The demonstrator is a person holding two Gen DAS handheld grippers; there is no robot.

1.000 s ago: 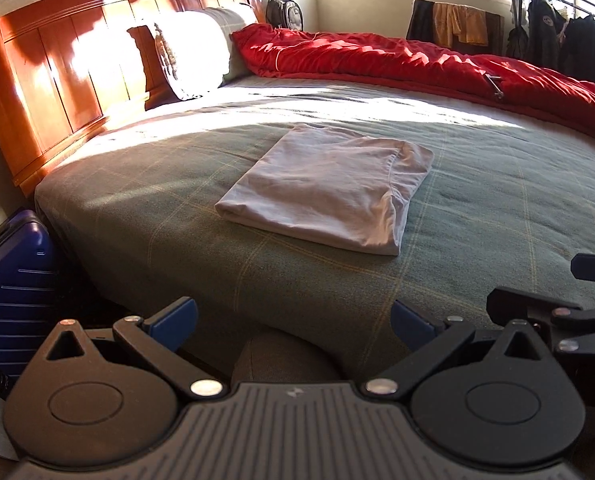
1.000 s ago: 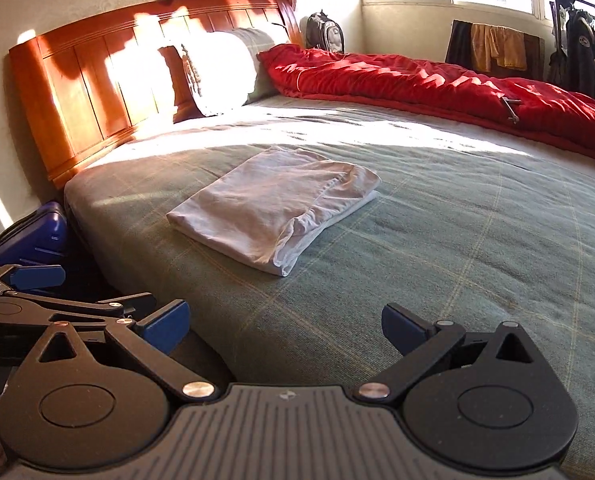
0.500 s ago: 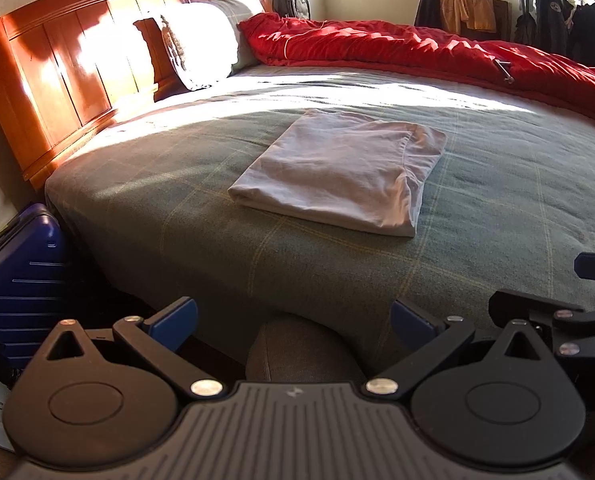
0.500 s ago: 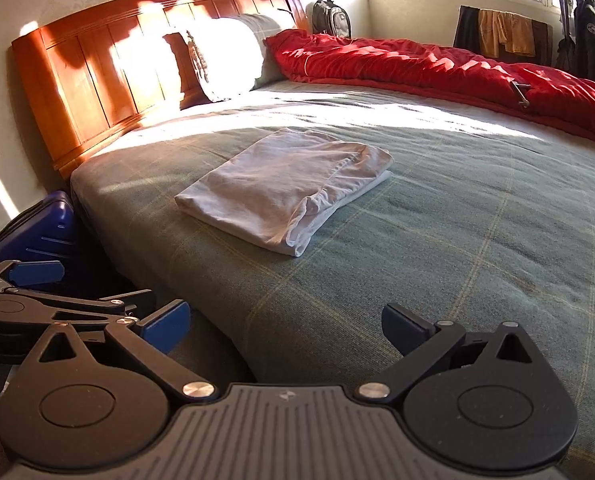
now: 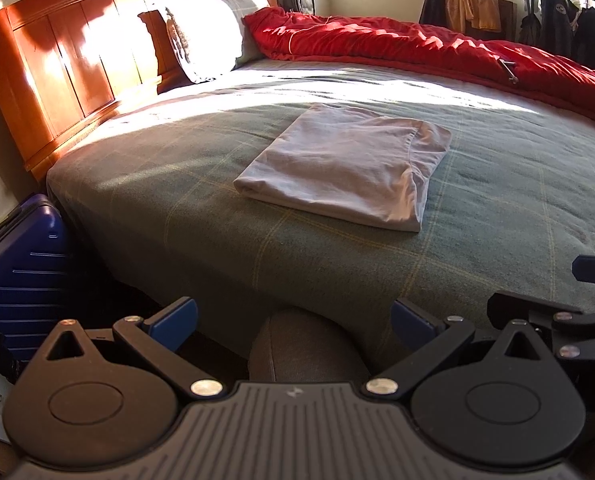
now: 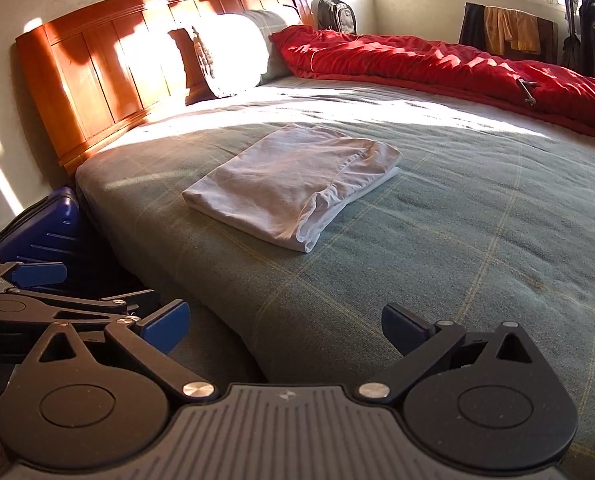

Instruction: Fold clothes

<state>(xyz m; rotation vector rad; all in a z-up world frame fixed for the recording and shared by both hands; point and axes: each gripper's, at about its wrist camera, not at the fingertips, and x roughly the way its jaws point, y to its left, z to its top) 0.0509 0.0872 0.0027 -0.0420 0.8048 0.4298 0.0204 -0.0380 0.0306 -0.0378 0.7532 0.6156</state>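
The pale garment (image 5: 345, 168) lies on the green plaid bedcover (image 5: 497, 208), near the middle of the bed and a little toward the wooden headboard (image 5: 69, 76). It is already a compact rectangle of several layers, with its edges fairly even; in the right wrist view one corner at the near right side opens a little and shows the layers underneath. The left gripper (image 5: 293, 318) is low at the near edge of the bed, well apart from the garment, with its fingers spread wide and nothing between them. The right gripper (image 6: 285, 322) is just beside it, also at the edge of the mattress, its fingers spread wide and empty too. Neither tool touches the cloth. I judge that the folding of this piece is finished or almost finished, and that the step in hand is the pause after the fold. If one more move is wanted, it calls for a reach forward over the bedcover to the loose corner, a gentle pinch of all layers together, and a small pull to make the edge straight without disturbing the stack. Otherwise the next move needs another garment, and none lies unfolded on the bed; only the red quilt (image 5: 437, 48) and the pillow (image 5: 205, 40) are there, far from both grippers.
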